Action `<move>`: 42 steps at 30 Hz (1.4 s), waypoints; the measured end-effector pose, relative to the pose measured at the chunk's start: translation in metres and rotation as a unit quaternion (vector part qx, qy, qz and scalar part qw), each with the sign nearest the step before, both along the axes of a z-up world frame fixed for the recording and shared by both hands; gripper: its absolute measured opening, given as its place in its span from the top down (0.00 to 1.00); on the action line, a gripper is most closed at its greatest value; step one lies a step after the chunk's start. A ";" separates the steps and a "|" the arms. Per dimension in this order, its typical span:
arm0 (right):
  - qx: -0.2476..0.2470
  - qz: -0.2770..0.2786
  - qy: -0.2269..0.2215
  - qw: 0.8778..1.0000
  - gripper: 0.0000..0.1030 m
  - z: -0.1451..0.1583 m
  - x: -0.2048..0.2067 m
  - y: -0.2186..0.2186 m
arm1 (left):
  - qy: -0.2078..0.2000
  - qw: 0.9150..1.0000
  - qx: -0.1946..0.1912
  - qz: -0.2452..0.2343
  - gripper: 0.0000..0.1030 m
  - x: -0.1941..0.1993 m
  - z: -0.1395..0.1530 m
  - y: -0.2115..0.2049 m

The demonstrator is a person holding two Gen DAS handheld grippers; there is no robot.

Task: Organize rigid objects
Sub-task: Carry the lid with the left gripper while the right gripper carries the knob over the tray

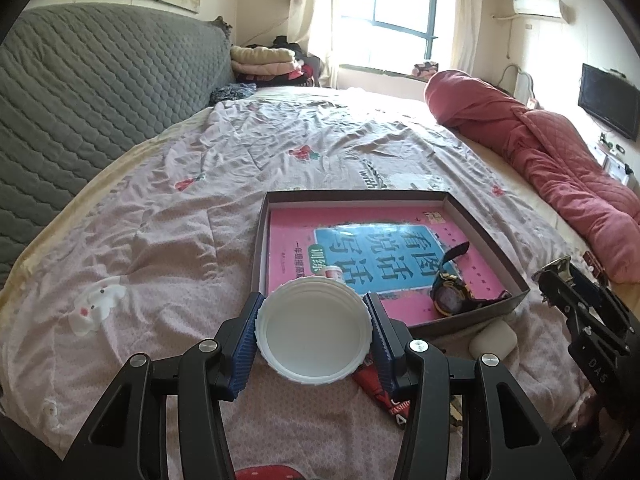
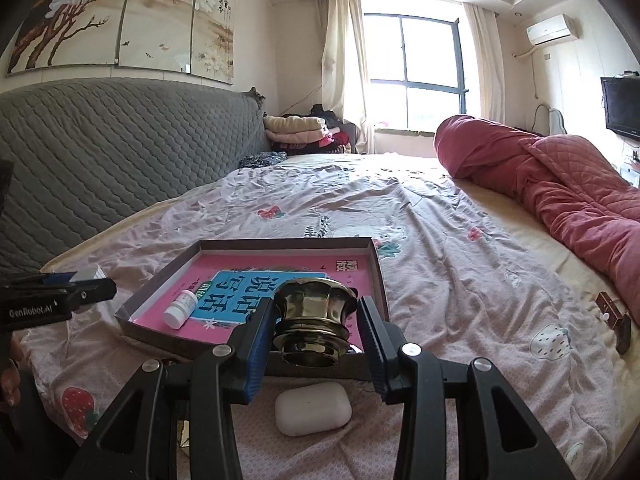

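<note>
bed [image 2: 460,240] open beyond tray [image 2: 378,276], watch [image 1: 452,292] inside

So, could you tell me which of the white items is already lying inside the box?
The small white pill bottle, lying on its side on the pink book. The white lid is in the left gripper; the white case sits outside on the bedspread.

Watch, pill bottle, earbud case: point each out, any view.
Watch [image 1: 449,299], left wrist view, on its round face.
Pill bottle [image 2: 181,309], right wrist view, on its white body, lying in the box.
Earbud case [image 2: 313,408], right wrist view, on its top, on the bedsheet below the right gripper.
</note>
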State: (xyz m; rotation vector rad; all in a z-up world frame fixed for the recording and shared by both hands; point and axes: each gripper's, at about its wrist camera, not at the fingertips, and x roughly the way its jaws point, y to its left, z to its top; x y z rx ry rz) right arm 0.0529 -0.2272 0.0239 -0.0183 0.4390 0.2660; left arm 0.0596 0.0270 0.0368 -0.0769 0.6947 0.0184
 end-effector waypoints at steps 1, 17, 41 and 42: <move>-0.001 0.000 0.000 1.000 0.59 0.000 0.000 0.000 | 0.001 1.000 0.000 0.001 0.50 0.001 -0.001 0.001; -0.007 -0.011 -0.004 1.000 0.59 -0.002 0.013 0.003 | 0.015 1.000 -0.002 0.012 0.50 0.031 -0.014 0.009; -0.026 -0.001 0.003 1.000 0.59 -0.016 0.046 0.012 | 0.058 0.998 0.024 0.011 0.50 0.067 -0.052 0.006; -0.026 0.000 0.004 1.000 0.59 -0.017 0.047 0.013 | 0.060 0.998 0.023 0.011 0.50 0.068 -0.054 0.006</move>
